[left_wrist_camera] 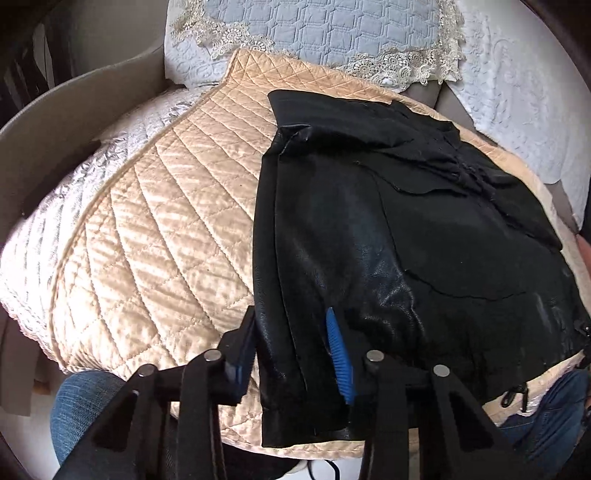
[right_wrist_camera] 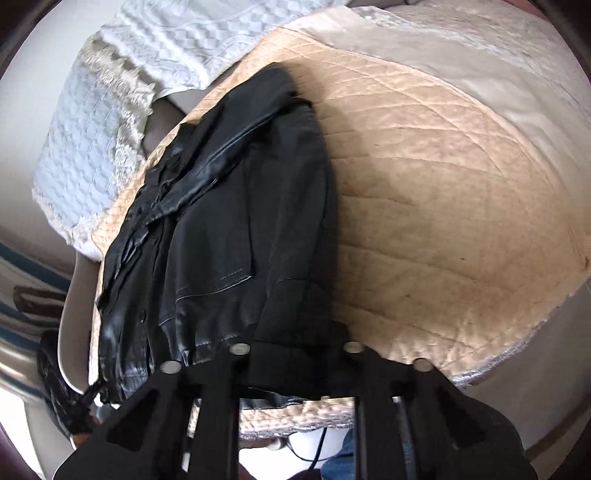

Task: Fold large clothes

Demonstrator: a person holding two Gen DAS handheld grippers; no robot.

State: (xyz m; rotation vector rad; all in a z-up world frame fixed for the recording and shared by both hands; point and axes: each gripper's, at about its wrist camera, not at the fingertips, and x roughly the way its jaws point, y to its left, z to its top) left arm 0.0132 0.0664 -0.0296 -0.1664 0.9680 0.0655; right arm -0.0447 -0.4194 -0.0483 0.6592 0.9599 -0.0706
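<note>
A: Where is the garment?

B: A black leather jacket [left_wrist_camera: 388,240] lies folded lengthwise on a peach quilted cover [left_wrist_camera: 159,236]. In the left wrist view it fills the centre and right of the frame, its near hem at the lower centre. In the right wrist view it runs from the upper centre down to the lower left.

A: And the left tongs [left_wrist_camera: 291,354]?

B: At the bottom of the left wrist view. Their blue ribbed pads [left_wrist_camera: 340,354] stand narrowly apart with the jacket's left edge, a doubled strip of leather, gathered between them; they are closed onto that fold near the hem.

A: The right tongs [right_wrist_camera: 295,354]?

B: At the bottom centre of the right wrist view, drawn in tight. The fingertips are buried in dark cloth at the jacket's ribbed hem corner, so the pads themselves are not visible; they appear to pinch that corner, though the black-on-black view makes it hard to be sure.

A: What surrounds it?

B: A pale blue quilted cushion [left_wrist_camera: 325,29] with cream lace trim sits at the top of the left wrist view, and white embossed covers [left_wrist_camera: 517,92] at the upper right. A person's knee in blue jeans [left_wrist_camera: 81,402] shows at the lower left, just beside the peach cover's near edge. A grey armrest [left_wrist_camera: 55,147] curves along the left.
</note>
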